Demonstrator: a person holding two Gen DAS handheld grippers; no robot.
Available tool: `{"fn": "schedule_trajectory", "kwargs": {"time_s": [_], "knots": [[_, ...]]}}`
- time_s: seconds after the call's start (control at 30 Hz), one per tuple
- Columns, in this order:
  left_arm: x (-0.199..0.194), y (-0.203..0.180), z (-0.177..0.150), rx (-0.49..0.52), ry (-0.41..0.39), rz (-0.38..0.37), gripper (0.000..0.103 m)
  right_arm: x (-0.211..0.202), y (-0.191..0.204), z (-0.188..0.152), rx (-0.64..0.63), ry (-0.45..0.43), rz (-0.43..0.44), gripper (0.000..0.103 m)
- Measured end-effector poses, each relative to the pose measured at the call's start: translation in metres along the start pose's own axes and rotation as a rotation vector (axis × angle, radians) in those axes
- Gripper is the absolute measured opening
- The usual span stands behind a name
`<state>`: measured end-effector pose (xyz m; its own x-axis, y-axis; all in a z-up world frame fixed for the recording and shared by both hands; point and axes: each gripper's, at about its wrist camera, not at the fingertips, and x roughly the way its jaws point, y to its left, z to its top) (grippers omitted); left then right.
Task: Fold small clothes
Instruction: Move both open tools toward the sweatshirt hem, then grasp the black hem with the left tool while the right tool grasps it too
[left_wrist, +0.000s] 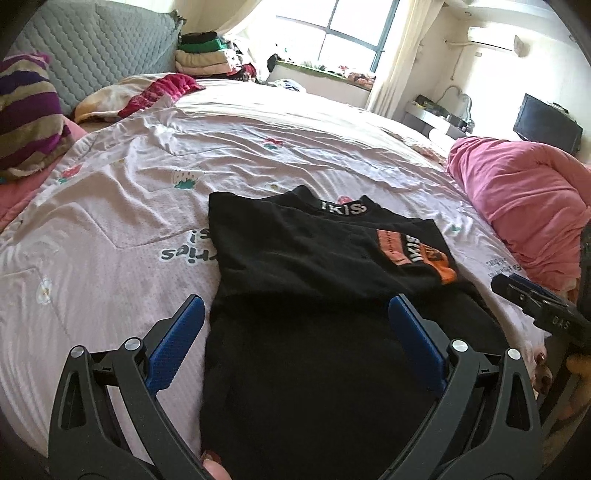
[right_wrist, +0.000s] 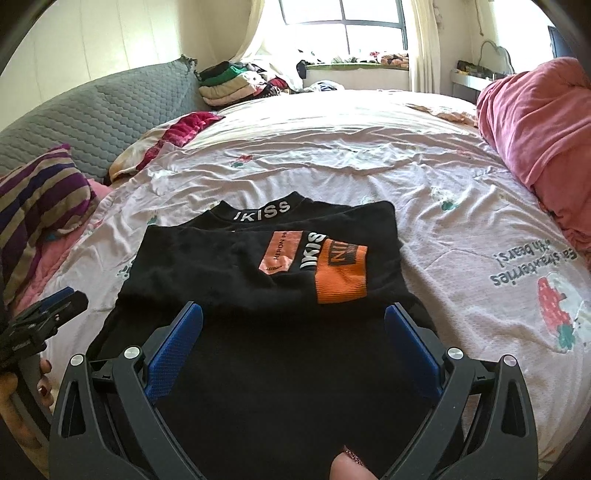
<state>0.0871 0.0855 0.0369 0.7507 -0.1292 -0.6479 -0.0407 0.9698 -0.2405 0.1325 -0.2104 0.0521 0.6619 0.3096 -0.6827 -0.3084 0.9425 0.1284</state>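
Note:
A small black top (left_wrist: 295, 251) lies flat on the bed, collar lettered IKISS (right_wrist: 262, 212) at the far end. One sleeve with orange and pink patches (right_wrist: 341, 273) is folded across the chest. My left gripper (left_wrist: 295, 306) hovers over the near hem, jaws wide open, blue pads clear of the cloth. My right gripper (right_wrist: 293, 312) hangs likewise over the hem, open, nothing pinched. Each gripper shows at the edge of the other's view: the right gripper's tip (left_wrist: 532, 306), the left gripper's tip (right_wrist: 48, 314).
The pale pink strawberry-print sheet (left_wrist: 258, 147) covers the bed. A pink blanket heap (left_wrist: 517, 206) lies at the right, a striped pillow (left_wrist: 26, 114) at the left. Folded clothes (left_wrist: 203, 51) are stacked beside the grey quilted headboard (left_wrist: 110, 48).

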Motion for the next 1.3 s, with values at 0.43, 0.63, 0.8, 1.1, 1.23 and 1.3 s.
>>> {"fn": "schedule_trajectory", "kwargs": {"time_s": [0.43, 0.63, 0.8, 1.1, 1.23, 1.3], "knots": [[-0.021, -0.003, -0.026, -0.001, 0.030, 0.057, 0.093, -0.028, -0.014, -0.014, -0.023, -0.009, 0.004, 0.098], [-0.026, 0.010, -0.039, -0.034, 0.056, 0.096, 0.093, -0.035, -0.027, -0.026, -0.006, 0.000, 0.000, 0.098], [-0.030, 0.018, -0.048, -0.045, 0.073, 0.129, 0.093, -0.040, -0.037, -0.036, 0.013, 0.008, -0.003, 0.098], [-0.041, 0.027, -0.062, -0.047, 0.103, 0.154, 0.093, -0.047, -0.048, -0.052, 0.028, 0.022, -0.012, 0.098], [-0.044, 0.028, -0.070, -0.040, 0.120, 0.150, 0.093, -0.049, -0.052, -0.059, 0.031, 0.030, -0.015, 0.098], [-0.046, 0.027, -0.076, -0.028, 0.134, 0.143, 0.089, -0.051, -0.055, -0.063, 0.033, 0.035, -0.018, 0.098]]}}
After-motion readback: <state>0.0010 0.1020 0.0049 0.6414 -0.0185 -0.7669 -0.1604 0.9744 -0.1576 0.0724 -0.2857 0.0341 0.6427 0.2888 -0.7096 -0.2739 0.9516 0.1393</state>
